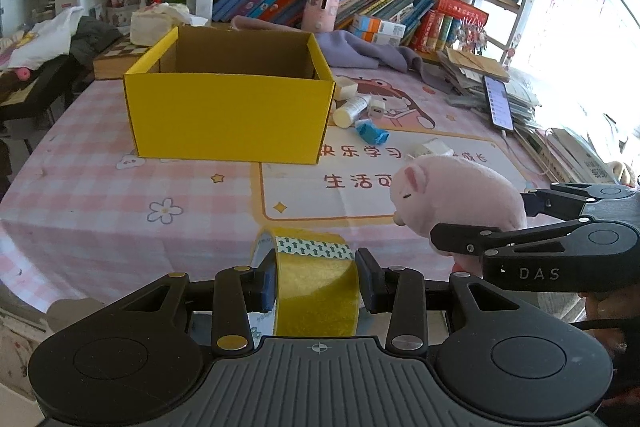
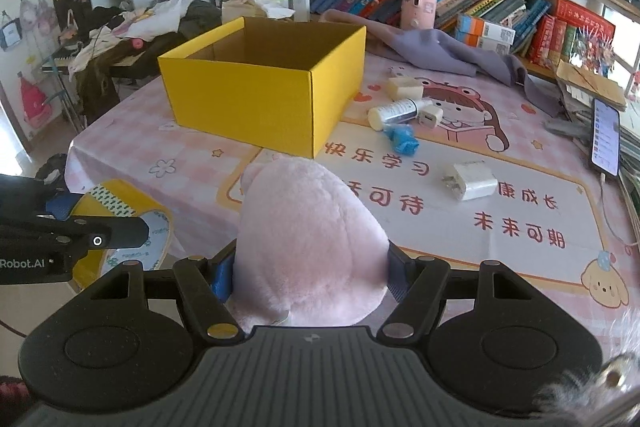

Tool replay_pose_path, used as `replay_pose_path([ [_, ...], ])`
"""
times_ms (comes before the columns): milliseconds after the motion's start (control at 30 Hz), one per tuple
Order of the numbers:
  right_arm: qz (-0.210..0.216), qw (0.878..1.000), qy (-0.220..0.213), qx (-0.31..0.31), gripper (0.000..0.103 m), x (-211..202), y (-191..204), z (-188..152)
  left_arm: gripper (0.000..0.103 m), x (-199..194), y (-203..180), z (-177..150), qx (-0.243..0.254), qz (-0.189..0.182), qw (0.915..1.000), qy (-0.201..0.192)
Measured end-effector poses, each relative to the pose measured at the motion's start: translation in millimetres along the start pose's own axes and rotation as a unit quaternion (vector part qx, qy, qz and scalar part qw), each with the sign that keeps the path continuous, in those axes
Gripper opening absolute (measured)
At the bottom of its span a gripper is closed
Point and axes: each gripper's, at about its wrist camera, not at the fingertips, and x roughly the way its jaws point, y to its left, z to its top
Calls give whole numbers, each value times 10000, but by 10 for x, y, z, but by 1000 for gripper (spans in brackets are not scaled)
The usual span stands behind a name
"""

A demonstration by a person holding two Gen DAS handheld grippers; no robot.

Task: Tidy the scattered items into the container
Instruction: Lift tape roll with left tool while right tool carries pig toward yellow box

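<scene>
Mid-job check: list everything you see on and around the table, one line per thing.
box: 1, yellow, open, table's far left
tape roll: 1, yellow, in left gripper
plush pig: 1, pink, in right gripper
large charger: 1, white, centre mat
blue item: 1, right of box
tube: 1, white, beside it
small charger: 1, white, by tube
cream block: 1, behind tube
phone: 1, lit, right edge
cloth: 1, purple, rear
left gripper: black, blue pads
right gripper: black
</scene>
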Motion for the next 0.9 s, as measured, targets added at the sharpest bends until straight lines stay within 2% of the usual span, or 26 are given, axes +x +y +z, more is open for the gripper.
replay_pose_path([
  [900, 207, 9992, 123, -319, 68, 71, 245, 85, 38, -64, 188, -50, -210, 63, 9998, -13],
])
